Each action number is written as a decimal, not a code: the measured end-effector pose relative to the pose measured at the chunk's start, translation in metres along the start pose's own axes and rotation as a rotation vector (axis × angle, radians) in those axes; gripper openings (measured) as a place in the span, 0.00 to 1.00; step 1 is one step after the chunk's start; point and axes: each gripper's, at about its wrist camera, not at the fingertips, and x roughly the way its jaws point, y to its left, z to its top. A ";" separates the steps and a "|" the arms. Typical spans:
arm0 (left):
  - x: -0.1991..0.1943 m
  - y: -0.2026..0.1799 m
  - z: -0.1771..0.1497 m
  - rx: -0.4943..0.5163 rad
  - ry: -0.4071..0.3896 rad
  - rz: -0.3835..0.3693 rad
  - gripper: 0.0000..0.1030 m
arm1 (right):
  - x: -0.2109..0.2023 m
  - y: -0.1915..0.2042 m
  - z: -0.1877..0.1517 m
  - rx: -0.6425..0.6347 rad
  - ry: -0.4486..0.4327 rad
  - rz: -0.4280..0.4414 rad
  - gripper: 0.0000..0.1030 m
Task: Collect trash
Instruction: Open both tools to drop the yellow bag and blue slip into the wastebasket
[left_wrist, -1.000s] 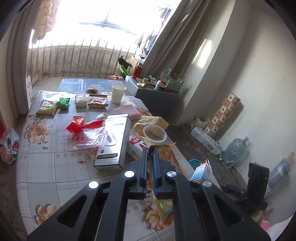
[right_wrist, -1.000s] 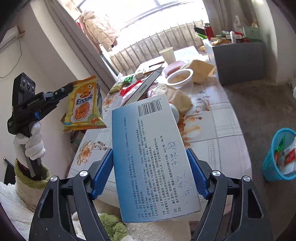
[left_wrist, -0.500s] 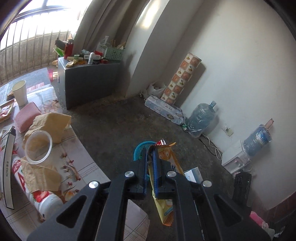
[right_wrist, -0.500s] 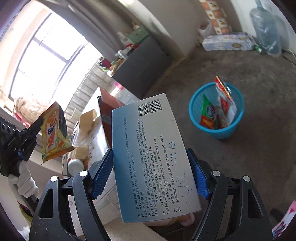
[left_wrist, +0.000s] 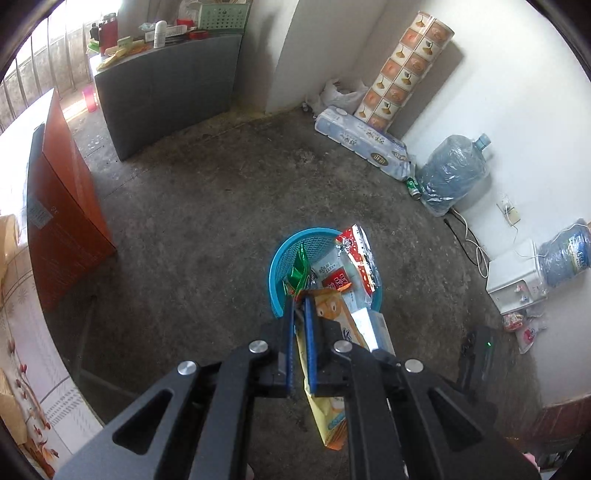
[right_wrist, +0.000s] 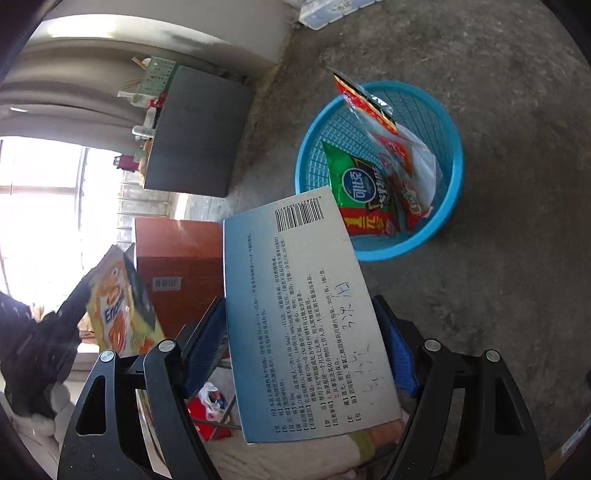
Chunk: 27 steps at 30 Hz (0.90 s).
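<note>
The bin, already stuffed with wrappers, lies ahead of and below both jaw pairs, so the box clamped across the right gripper may catch its rim, and the packet pinched in the left gripper may slide off the heap.

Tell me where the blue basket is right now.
The blue basket stands on the concrete floor, upper right in the right wrist view, just beyond the blue box; in the left wrist view it sits centre frame, directly past the left gripper.
</note>
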 end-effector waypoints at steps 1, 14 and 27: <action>0.005 0.001 0.003 0.000 0.002 0.003 0.05 | 0.012 -0.001 0.014 0.008 0.007 -0.011 0.72; 0.050 0.001 0.012 0.013 0.051 0.010 0.05 | 0.038 -0.042 0.051 0.024 -0.150 -0.220 0.79; 0.116 -0.059 0.031 0.062 0.055 0.003 0.35 | -0.060 -0.079 -0.024 0.073 -0.247 -0.195 0.79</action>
